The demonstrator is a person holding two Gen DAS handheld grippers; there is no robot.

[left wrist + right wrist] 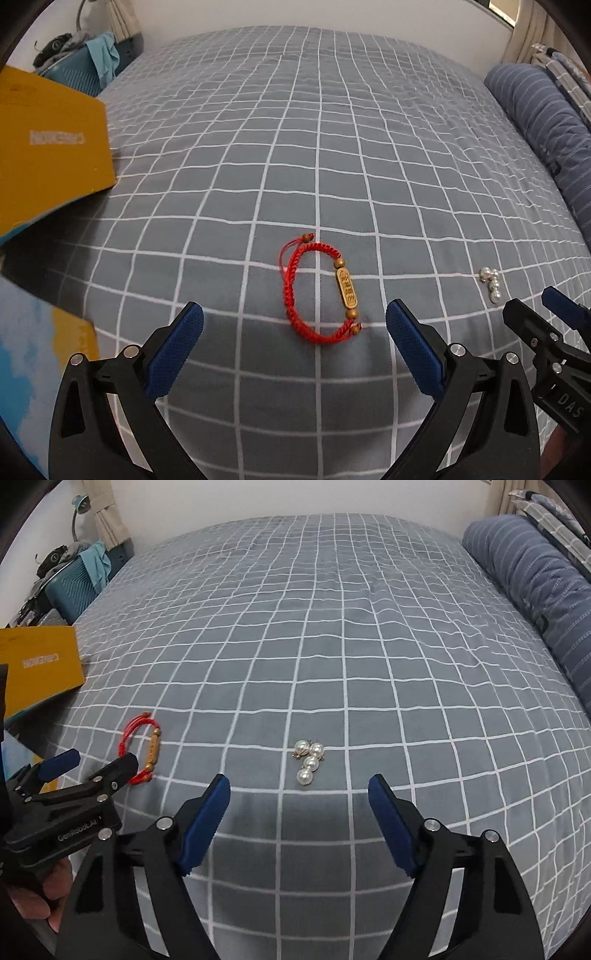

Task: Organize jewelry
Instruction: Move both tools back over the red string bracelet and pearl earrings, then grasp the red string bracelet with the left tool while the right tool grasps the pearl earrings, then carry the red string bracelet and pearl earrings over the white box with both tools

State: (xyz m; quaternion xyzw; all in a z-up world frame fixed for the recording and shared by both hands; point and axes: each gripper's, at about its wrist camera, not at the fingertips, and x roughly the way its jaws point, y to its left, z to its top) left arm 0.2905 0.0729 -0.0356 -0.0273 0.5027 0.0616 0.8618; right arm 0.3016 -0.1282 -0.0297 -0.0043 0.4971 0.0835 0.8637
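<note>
Low in the middle of the left wrist view, the left gripper [294, 341] is wide open over a red bracelet [318, 291] and holds nothing. Low in the right wrist view, the right gripper [299, 808] is open too, and empty, with the pearl piece [308, 762] just above the gap between its blue pads. Both lie flat on the checked bed cover [332, 627].

I think the step is to come down and pick each one up. Go slowly. Keep each thing in the middle of the gap, then close softly so no cloth gets pinched.

Count: one red bracelet, with one gold tag and about four small brown beads. One pearl piece with four pearls. Two yellow boxes [51, 147] sit at the left edge.
</note>
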